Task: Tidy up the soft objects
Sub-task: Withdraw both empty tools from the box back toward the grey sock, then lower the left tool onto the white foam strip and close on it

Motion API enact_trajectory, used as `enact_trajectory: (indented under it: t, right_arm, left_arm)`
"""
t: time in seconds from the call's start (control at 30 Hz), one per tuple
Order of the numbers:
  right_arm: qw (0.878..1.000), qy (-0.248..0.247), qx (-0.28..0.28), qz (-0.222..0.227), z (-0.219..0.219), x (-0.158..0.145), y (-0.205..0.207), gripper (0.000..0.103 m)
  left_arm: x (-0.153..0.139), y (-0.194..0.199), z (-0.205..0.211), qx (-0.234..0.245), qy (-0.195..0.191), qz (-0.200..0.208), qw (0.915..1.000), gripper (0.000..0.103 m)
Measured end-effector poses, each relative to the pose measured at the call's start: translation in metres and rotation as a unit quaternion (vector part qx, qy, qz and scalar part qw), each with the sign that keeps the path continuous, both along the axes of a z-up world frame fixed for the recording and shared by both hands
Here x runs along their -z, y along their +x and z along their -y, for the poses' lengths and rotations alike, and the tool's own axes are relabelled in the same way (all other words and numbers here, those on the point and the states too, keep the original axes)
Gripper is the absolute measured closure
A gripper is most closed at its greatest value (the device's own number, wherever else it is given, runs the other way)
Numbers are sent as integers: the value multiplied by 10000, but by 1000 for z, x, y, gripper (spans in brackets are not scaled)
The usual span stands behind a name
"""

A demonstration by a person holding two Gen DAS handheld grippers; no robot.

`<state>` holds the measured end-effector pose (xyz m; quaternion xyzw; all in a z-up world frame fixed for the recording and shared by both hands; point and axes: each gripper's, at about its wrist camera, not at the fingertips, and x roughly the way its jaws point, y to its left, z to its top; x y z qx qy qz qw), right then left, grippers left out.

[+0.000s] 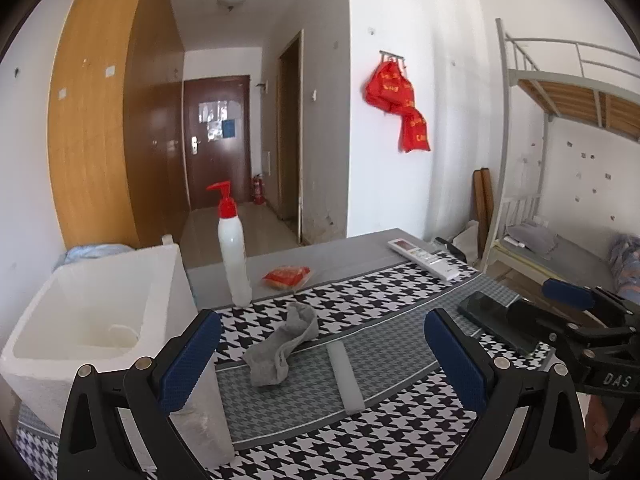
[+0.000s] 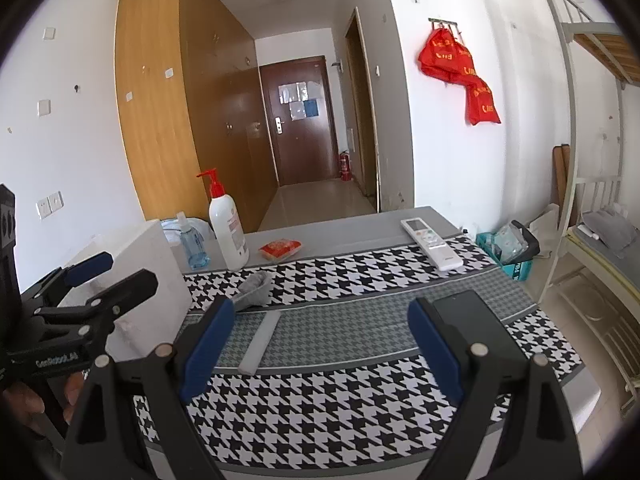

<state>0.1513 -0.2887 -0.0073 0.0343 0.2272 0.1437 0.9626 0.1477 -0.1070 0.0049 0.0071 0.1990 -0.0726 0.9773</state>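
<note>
I have both grippers over the counter (image 1: pixel 360 256) with its houndstooth cloth. The left gripper (image 1: pixel 324 360) is released, nothing between its blue pads, and the right gripper (image 2: pixel 320 344) is released and empty too. The task's thing, a grey sock (image 1: pixel 280 348), lies crumpled on the cloth just ahead of the left gripper, between the pump bottle (image 1: pixel 234 248) and a pale flat strip (image 1: pixel 346 376). The white foam box (image 1: pixel 100 320) stands at the left edge of the counter; I judge it is the place for soft things, but this is only my guess.

What can go wrong: the sock is thin and flat, so the pads may pinch the cloth together with it and drag the cloth. Then the pump bottle, which stands close behind, may tip over. Also the strip lies near the sock and may be caught instead. The phone (image 2: pixel 472 320) lies just beside the right gripper's finger and could be pushed.
</note>
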Motion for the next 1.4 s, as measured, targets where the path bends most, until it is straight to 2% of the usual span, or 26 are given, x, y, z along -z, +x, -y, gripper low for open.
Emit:
enact_trajectory:
  t: [0.33, 1.07, 1.17, 1.3, 1.4]
  right_arm:
    - [9994, -94, -258, -189, 6, 12, 27, 12]
    - [9957, -290, -670, -574, 8, 28, 69, 12]
    - [9950, -316, -728, -611, 6, 30, 75, 12]
    - [9942, -297, -774, -688, 5, 35, 82, 12]
    - [9935, -270, -805, -755, 4, 38, 87, 12]
  left_arm:
    - [18, 20, 10, -375, 153, -174, 9990, 1]
    - [59, 38, 20, -647, 12, -933, 9935, 2]
    - [65, 40, 23, -637, 28, -1011, 9928, 4]
    - [73, 46, 24, -656, 38, -1190, 9907, 14]
    - [79, 51, 26, -606, 61, -1328, 9893, 18]
